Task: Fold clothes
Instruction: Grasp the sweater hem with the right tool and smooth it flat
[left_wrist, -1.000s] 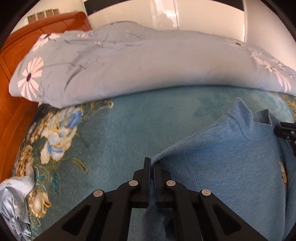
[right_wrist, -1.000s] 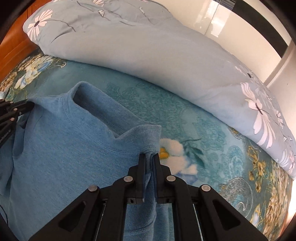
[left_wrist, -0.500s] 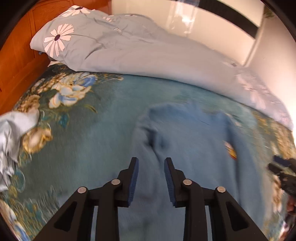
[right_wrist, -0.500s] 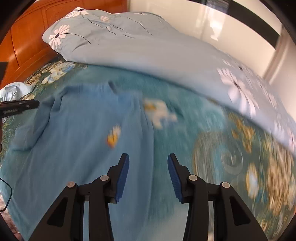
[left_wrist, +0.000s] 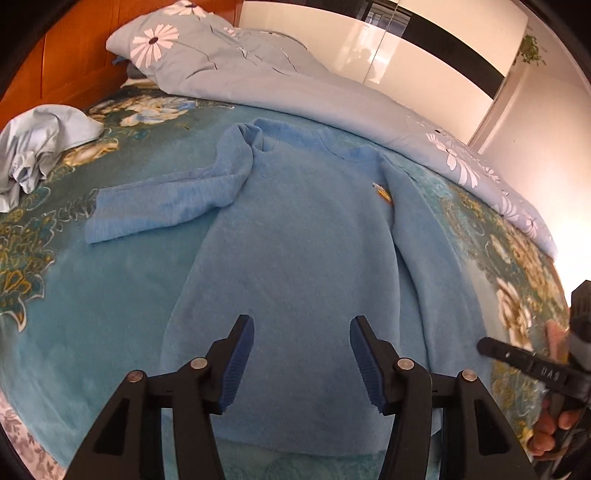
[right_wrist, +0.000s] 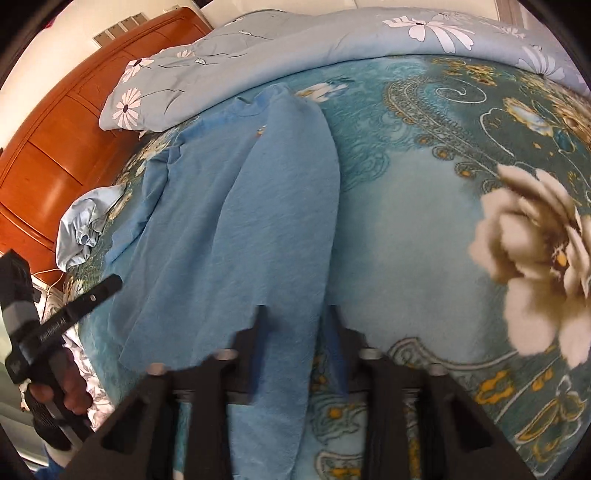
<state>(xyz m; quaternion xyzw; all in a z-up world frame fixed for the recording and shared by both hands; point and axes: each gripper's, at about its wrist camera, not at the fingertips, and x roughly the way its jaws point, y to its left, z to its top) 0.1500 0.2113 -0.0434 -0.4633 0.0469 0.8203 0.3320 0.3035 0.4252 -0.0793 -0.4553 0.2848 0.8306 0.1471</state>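
sweater: i see the blue sweater (left_wrist: 295, 236) lying flat on the teal floral blanket (left_wrist: 110, 295), collar towards the rolled duvet (left_wrist: 295, 92), hem nearest my grippers.
sleeves: one sleeve (left_wrist: 166, 199) lies out sideways across the blanket; the other sleeve (right_wrist: 288, 206) runs down along the body's edge, its cuff end between my right fingers.
left gripper: my left gripper (left_wrist: 301, 360) hangs over the hem area, jaws spread wide with nothing between them.
right gripper: my right gripper (right_wrist: 295, 332) is blurred; jaws look parted around the cuff, not pinching it.
handling: i judge it soft, limp and light, a fleecy knit that will sag and drag on the plush blanket rather than slide.
where to grip: i'd pinch cuffs, shoulder seams or hem corners, taking both layers.
containers: none in sight; only a crumpled pale garment (left_wrist: 44, 144) lying loose beside the wooden headboard (right_wrist: 66, 140).
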